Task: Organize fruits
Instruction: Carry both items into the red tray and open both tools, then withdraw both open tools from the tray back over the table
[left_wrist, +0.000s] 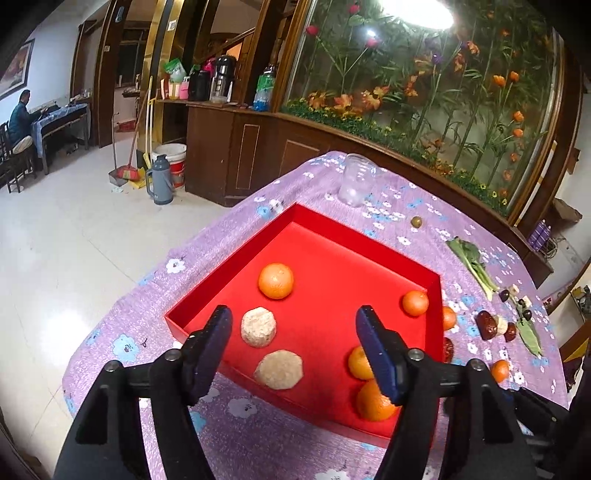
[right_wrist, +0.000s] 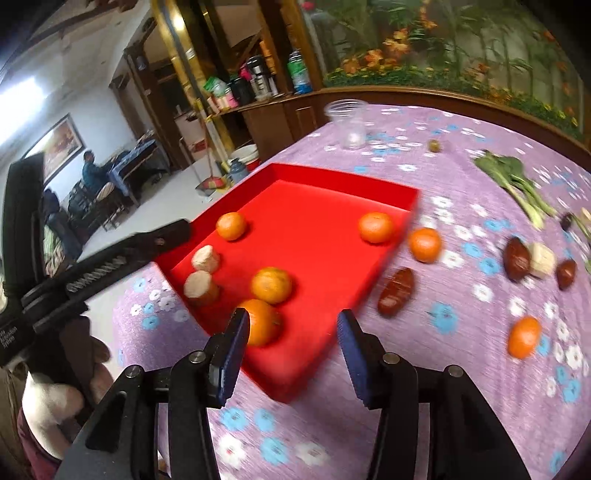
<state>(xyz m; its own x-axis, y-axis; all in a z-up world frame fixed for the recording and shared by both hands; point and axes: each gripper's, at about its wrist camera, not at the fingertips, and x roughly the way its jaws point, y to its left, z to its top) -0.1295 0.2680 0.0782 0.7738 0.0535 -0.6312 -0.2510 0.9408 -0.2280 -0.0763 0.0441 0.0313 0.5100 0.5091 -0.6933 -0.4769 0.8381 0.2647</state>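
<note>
Purple flowered cloth covers the table under a red tray holding four oranges and two pale round pieces. Left gripper hangs over the tray's near edge, jaws apart and empty; right gripper likewise gapes, the nearest orange just beside its left finger.

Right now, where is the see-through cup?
The clear cup stands on the purple tablecloth beyond the red tray's far corner, left of the small green fruit.
</note>
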